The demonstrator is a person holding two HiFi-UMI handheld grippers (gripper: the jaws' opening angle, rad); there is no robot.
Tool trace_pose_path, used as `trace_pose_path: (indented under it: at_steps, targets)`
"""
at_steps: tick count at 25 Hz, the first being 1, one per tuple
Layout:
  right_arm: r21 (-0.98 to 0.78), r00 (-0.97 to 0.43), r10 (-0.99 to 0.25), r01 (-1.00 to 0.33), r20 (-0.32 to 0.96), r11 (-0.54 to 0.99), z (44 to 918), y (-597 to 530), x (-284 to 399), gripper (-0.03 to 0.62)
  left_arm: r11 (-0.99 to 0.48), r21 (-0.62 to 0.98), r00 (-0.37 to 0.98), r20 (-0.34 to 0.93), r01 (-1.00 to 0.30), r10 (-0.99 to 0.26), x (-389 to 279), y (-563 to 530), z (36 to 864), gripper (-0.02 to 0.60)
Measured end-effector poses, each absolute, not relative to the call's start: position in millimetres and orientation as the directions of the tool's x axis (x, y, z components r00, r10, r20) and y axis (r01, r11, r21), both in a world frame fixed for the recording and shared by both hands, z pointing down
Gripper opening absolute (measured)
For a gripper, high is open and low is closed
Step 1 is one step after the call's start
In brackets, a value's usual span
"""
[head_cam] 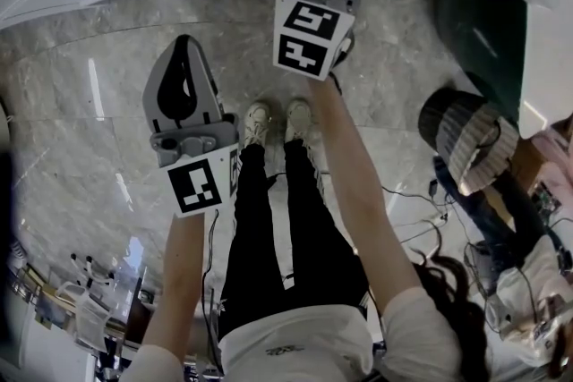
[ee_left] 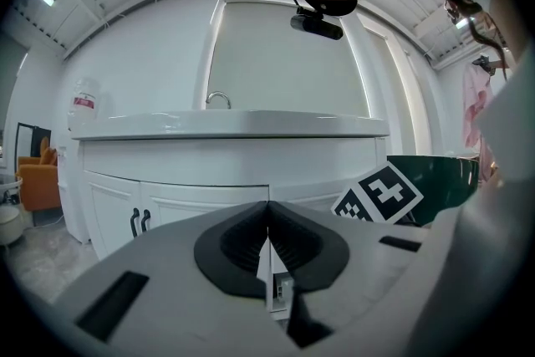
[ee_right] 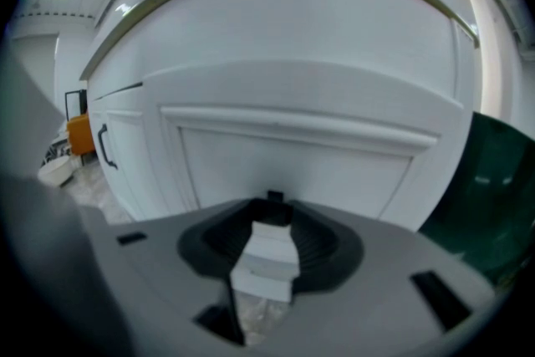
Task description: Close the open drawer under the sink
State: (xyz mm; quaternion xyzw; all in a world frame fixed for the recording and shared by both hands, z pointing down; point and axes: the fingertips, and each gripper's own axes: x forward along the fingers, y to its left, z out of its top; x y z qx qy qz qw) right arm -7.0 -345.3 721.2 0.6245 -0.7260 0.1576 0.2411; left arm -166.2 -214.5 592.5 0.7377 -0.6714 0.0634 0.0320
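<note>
The drawer [ee_right: 292, 163] lay straight ahead of the right gripper [ee_right: 272, 209], its white panelled front filling that gripper's view under the sink's rim; its long axis ran left to right, square across the line the fingers [ee_right: 322, 242] pointed along; so a push along the fingers would, by my reading, drive it into the cabinet [ee_left: 167, 205]. The right fingers stood parted, clenched on nothing that I could make out; a white stepped edge showed in the gap between them, with a patch of floor below it, and whether the pads touched that edge was not clear. From the head view the right gripper was hard up by the cabinet, tilted down at it; the left gripper [head_cam: 185, 49] hung back over the marble floor [head_cam: 81, 148], well apart from the cabinet, pointing about level, its fingers [ee_left: 234, 242] pressed together at the tips and holding nothing. The right hand was plainly the nearer one for the push.
</note>
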Motion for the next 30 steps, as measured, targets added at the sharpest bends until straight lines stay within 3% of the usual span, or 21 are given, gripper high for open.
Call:
trace_pose_path:
  at_steps: [15,24,30]
  targets:
    - [0.041,-0.150,-0.836,-0.979,0.528,0.202,704,-335,-11,0.196,-0.111,-0.042,0.107,0.089,-0.993,-0.990,-160,-198,567,0.021]
    - [0.054,-0.153,-0.864,-0.978,0.480,0.203,609,-304,-2,0.193,-0.109,-0.022,0.109,0.027,-0.994,-0.994,-157,-192,496,0.021]
    - [0.094,-0.114,-0.937,-0.984,0.332,0.153,478,-301,19,0.058,-0.132,-0.012,0.133,-0.077,-0.991,-0.988,-143,-207,405,0.021]
